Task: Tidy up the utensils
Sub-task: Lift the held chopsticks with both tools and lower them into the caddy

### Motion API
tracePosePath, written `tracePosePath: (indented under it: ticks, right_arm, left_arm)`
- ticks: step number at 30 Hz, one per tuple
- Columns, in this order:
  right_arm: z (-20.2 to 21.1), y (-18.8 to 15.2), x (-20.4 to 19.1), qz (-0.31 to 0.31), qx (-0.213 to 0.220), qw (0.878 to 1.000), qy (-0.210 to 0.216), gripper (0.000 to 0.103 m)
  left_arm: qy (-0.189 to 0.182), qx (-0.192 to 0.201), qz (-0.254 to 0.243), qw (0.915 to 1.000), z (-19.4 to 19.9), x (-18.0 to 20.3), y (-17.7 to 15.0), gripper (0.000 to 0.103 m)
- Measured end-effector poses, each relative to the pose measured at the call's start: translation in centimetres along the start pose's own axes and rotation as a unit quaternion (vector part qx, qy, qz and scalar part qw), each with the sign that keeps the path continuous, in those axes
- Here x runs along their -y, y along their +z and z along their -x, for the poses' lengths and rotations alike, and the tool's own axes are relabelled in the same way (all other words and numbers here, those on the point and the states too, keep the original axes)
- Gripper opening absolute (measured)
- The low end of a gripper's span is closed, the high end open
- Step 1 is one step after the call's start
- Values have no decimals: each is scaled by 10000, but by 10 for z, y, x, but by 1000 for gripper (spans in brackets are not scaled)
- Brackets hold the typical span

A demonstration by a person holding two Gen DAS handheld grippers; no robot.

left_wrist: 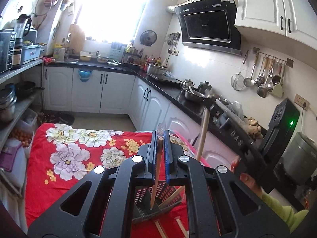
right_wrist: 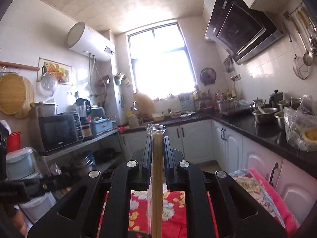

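You are holding the left gripper (left_wrist: 160,138) above the surface (left_wrist: 65,138), which is draped in a red flowered cloth, and its fingers (left_wrist: 166,154) are pinched narrow on a single wooden chopstick (left_wrist: 156,178). The chopstick is hanging nearly upright, and its pointed tip is dipping into the dark slotted utensil basket (left_wrist: 144,208) right below your hand. A second stick (left_wrist: 174,195) is already leaning inside the basket, and two more loose chopsticks (left_wrist: 160,228) are lying on the cloth just beside it.

To finish this step well, you should be keeping the chopstick vertical and lowering until the tip is well inside a compartment before loosening, so it is not tipping out over the rim.

Further right, your right gripper (right_wrist: 157,138) is lifted off the surface, and its fingers (right_wrist: 147,152) are closed on a pair of chopsticks in a clear wrapper (right_wrist: 157,168), pointing toward the window. The left view is also catching it beside the black counter. You should be keeping that pair clear of the basket until the left hand is out of the way.
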State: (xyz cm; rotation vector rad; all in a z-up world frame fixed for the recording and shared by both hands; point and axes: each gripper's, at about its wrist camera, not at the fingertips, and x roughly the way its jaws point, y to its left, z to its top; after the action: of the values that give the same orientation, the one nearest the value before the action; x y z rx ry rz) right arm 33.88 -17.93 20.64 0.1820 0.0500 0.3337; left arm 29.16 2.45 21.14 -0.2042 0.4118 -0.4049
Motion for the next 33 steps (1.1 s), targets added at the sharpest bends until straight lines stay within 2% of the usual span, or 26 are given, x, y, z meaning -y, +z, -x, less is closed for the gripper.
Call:
tracePosePath:
  ticks: [11,24,33]
  right_arm:
    - [-16,-15,5,62,184,9996,-181,11]
    - [-29,-79,5,134,168,9995,-245,11]
    - [-30,-104,15,-111,50,9996,-244,11]
  left_arm:
    - [90,-45,37,9999,-26,-8,-18,3]
    - [226,-218,25,9995,-44,-18,-51,3]
    - [308,-316,-11,9990,-53,-23,-66,3]
